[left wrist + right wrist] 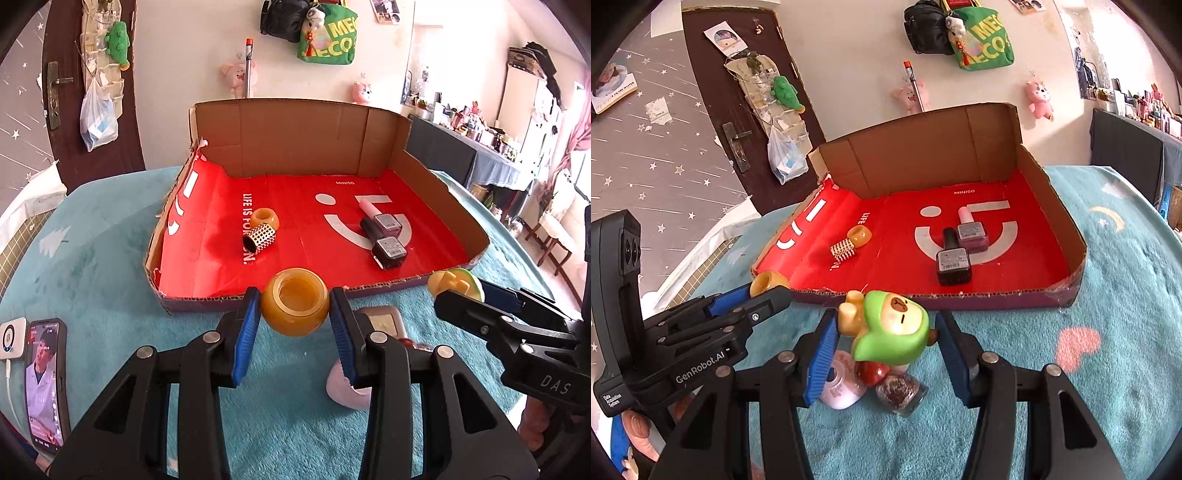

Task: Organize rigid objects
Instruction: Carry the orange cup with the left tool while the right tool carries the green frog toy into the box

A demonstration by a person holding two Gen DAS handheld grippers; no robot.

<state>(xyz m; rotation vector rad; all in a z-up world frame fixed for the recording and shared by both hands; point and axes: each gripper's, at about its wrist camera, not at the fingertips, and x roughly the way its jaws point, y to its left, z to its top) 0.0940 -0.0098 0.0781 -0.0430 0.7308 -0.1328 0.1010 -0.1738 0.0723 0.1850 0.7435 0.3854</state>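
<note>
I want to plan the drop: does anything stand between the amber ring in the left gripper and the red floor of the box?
Only the box's low front wall lies ahead of the amber ring in the left gripper. Beyond it the red floor is bare up to the studded cylinder.

Left wrist view: phone (pixel 46 384) cut off at the lower left edge, screen text too small to read. A grey case (pixel 384 320) and a pale pink object (pixel 345 391) lie mostly hidden behind the left tongs (pixel 295 308). Labels on the nail polish bottles (pixel 388 246) unreadable. Right wrist view: a red piece (pixel 871 372) sits partly hidden under the green toy figure (pixel 892 328). Shelf clutter (pixel 1145 110) at far right too small to identify.
</note>
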